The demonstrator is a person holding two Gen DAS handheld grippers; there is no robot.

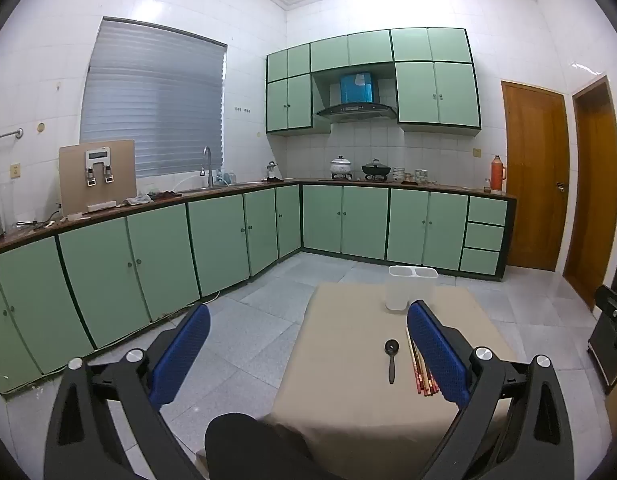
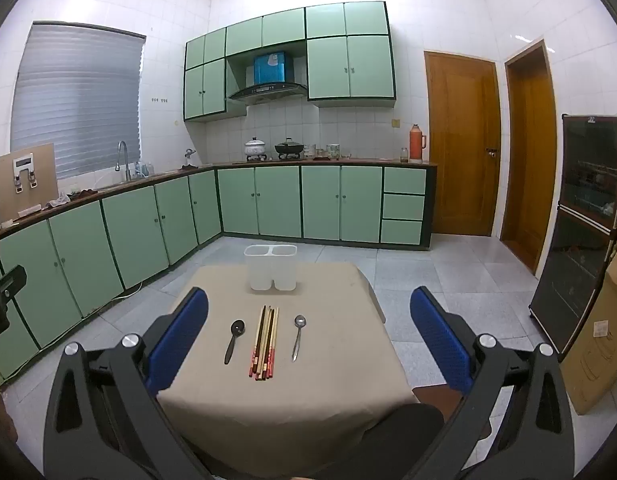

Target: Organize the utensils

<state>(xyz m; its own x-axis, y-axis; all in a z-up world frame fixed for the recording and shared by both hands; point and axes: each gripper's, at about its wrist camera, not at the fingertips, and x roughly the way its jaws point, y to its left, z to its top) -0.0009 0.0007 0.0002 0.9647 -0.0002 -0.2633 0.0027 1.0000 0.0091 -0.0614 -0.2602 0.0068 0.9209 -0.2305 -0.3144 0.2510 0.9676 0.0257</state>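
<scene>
I see bench (image 2: 328, 380) mid-frame, white two-cell holder (image 2: 271, 267) at far edge, chopsticks (image 2: 265, 342) centre between black spoon (image 2: 233, 340) and steel spoon (image 2: 298, 336). Both hand-held grippers, left (image 1: 308, 356) and right (image 2: 308, 344), spread wide, empty. Risk: loose chopsticks scatter if pinched off-centre; light holder may tip.

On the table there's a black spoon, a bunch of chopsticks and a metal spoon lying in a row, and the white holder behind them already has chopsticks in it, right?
Not quite. The white holder is empty in the right wrist view. The black spoon, chopsticks and metal spoon do lie in a row on the table in front of it.
</scene>
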